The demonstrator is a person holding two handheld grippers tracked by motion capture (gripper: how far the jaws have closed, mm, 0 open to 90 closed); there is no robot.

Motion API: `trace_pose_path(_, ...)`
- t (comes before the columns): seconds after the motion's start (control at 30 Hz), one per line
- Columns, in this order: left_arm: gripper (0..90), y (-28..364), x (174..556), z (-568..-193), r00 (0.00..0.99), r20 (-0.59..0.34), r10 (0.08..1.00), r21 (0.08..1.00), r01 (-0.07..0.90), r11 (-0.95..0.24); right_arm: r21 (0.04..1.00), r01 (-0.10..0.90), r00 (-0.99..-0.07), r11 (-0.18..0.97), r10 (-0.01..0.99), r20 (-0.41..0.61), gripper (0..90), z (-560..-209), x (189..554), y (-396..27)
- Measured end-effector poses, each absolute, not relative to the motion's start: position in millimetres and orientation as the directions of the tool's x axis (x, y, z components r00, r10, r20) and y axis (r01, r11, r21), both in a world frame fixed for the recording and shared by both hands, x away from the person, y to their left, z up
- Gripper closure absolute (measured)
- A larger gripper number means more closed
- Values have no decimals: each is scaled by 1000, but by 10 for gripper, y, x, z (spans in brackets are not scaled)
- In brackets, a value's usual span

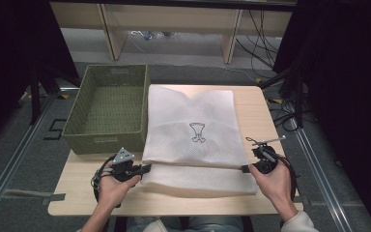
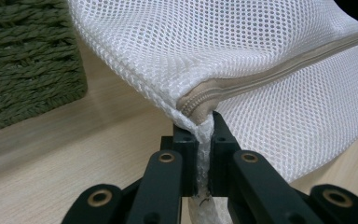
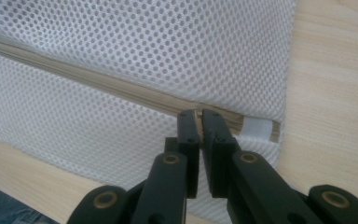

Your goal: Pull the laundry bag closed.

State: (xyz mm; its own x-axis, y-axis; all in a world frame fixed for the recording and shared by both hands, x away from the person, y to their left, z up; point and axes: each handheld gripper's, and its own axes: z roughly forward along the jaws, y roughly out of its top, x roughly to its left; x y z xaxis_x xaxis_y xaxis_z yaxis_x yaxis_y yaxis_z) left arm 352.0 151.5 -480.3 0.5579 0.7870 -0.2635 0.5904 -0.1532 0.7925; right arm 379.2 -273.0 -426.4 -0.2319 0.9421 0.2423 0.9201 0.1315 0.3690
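Looking down from the high view, a white mesh laundry bag (image 1: 193,130) lies in the middle of the tabletop (image 1: 77,193), its long axis running from the lower edge of the frame toward the top, with a small printed figure at its centre. Its near portion looks folded along a crosswise line where the zipper runs. The left gripper (image 1: 142,169) meets the fold's left end and the right gripper (image 1: 245,168) meets its right end, so each hand is at its own corner and neither is nearer. A green woven basket (image 1: 108,108) stands just beside the bag at upper left, seemingly empty.

In the left gripper view, the left gripper (image 2: 204,135) has its jaws pressed on a bunched corner of mesh, right where the beige zipper (image 2: 279,70) ends; the zipper runs away toward the upper right of the frame. The basket wall (image 2: 28,56) sits at upper left.

In the right gripper view, the right gripper (image 3: 199,122) has its jaws nearly together at the zipper line (image 3: 98,84), beside a white tab at its end; whether cloth is truly caught I cannot tell. Any lift would likely turn on both ends rising together.
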Motion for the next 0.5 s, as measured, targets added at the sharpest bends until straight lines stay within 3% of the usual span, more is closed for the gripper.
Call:
trace_pose_path(0.03, 843, 1516, 3521, -4806, 558, -261, 788, 794, 588, -153, 394, 904, -276, 165, 930, 243, 872, -4286, 3810, -2767)
trace_pose_path(0.27, 843, 1515, 3522, -4806, 558, -262, 788, 794, 588, -152, 405, 899, -280, 168, 931, 236, 872, -4298, 3822, -2813)
trace_pose_path(0.47, 843, 1514, 3522, -4805, 558, -265, 787, 794, 590, -151, 390, 907, -269, 157, 930, 250, 872, -4299, 3823, -2814)
trace_pose_path(0.5, 843, 1518, 3521, -4803, 560, -261, 786, 792, 590, -157, 367, 922, -231, 125, 937, 261, 872, -4279, 3807, -2790)
